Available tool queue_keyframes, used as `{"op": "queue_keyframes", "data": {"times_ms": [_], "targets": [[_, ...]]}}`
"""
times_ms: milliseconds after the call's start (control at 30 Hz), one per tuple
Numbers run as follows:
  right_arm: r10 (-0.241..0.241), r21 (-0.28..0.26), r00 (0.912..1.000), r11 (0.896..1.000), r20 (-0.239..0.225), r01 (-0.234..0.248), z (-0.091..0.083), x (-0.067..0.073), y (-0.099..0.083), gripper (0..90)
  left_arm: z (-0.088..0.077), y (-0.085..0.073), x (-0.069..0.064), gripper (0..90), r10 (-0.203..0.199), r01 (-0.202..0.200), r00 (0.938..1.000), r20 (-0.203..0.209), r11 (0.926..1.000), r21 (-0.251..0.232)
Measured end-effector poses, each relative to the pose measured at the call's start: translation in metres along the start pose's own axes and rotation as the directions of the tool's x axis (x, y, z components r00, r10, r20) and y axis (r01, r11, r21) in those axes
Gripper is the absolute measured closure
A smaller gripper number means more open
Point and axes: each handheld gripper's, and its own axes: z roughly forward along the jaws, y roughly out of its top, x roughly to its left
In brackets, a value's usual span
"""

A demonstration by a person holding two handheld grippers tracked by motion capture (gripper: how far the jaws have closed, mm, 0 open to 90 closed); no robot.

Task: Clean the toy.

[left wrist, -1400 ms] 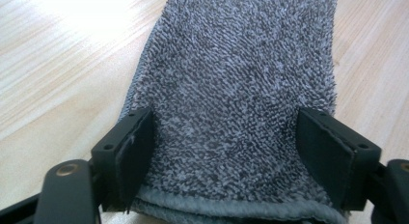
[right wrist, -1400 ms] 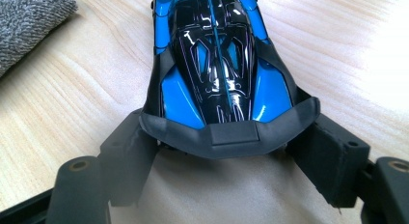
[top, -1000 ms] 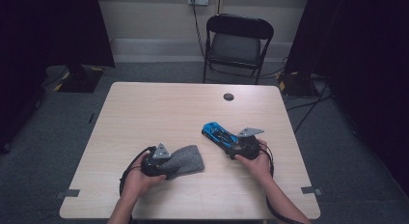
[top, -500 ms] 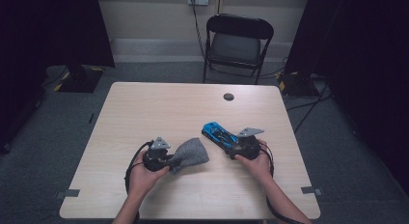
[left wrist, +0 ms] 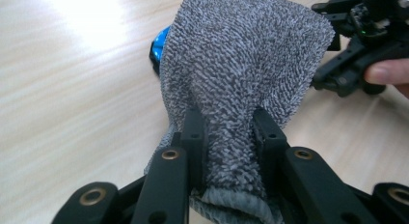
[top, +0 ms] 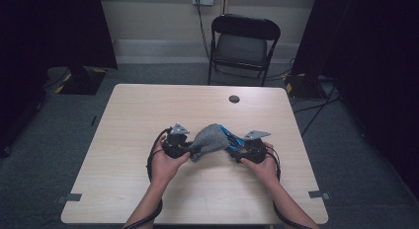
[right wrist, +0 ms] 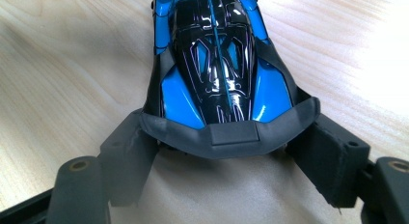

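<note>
At the left, the left gripper (top: 190, 149) was seen clenched on one edge of a grey knitted cloth (top: 210, 139), a bunched fold of it pinched between the fingers (left wrist: 194, 130); the jaws had just been closing, with that fold between them. The cloth was held lifted off the desk (top: 148, 110) and draped towards the middle, where it covered the near part of a blue and black toy car (top: 231, 138). To the right, the right gripper (top: 242, 149) was found grasping the car by its tail, the fingers (right wrist: 128, 151) pressed against both sides of the rear wing, with the car resting on the desk.

The work was judged to be at an early stage: the cloth had been picked up and brought to the car, but wiping or wrapping appeared not yet done.

The desk was of pale wood grain, with a small dark round object (top: 234, 98) near its far edge. Beyond it, a black folding chair (top: 243, 46) stood on grey carpet in a dim room.
</note>
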Motion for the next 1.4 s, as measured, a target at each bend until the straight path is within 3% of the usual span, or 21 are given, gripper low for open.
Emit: {"op": "queue_keyframes", "data": {"times_ms": [333,467,533,600,667,867,1000,1200,1267,1400], "targets": [[0.0,0.0,1.0,1.0,0.0,0.0,0.0,0.0,0.0,26.2,0.037,0.029,-0.019,71.8,0.039,-0.04,0.9987,0.034,0.9985,0.038],[-0.001,0.0,1.0,1.0,-0.001,0.001,0.0,0.0,0.0,26.2,0.056,0.034,-0.031,71.7,0.104,-0.105,0.9944,0.02,0.9886,0.108],[-0.001,0.0,1.0,1.0,-0.001,0.001,0.0,0.0,0.0,26.2,0.064,0.034,-0.036,71.7,0.111,-0.117,0.9925,0.05,0.9864,0.116],[-0.001,0.0,1.0,1.0,-0.001,0.001,0.0,0.0,0.0,26.2,0.07,0.034,-0.043,71.6,0.147,-0.155,0.9867,0.07,0.9789,0.133],[-0.001,0.0,1.0,1.0,-0.002,0.001,0.0,0.0,0.0,26.2,0.075,0.034,-0.046,71.6,0.18,-0.184,0.9829,0.041,0.9677,0.172],[-0.002,0.0,1.0,1.0,-0.003,0.002,0.0,0.0,0.0,26.2,0.076,0.038,-0.044,71.5,0.216,-0.208,0.9762,-0.017,0.9577,0.198],[-0.002,0.0,1.0,1.0,-0.004,0.002,0.0,-0.001,0.0,26.2,0.075,0.04,-0.039,71.4,0.222,-0.205,0.9735,-0.057,0.9558,0.21],[-0.002,0.0,1.0,1.0,-0.004,0.002,0.0,-0.001,0.0,26.2,0.076,0.042,-0.025,71.4,0.204,-0.177,0.9724,-0.113,0.9604,0.215],[-0.002,0.0,1.0,1.0,-0.004,0.002,0.0,-0.001,0.0,26.2,0.076,0.042,-0.021,71.4,0.178,-0.151,0.9771,-0.116,0.9652,0.214],[-0.002,0.0,1.0,1.0,-0.004,0.002,0.0,-0.001,0.0,26.2,0.078,0.042,-0.013,71.3,0.156,-0.125,0.9795,-0.127,0.9671,0.222]]}}
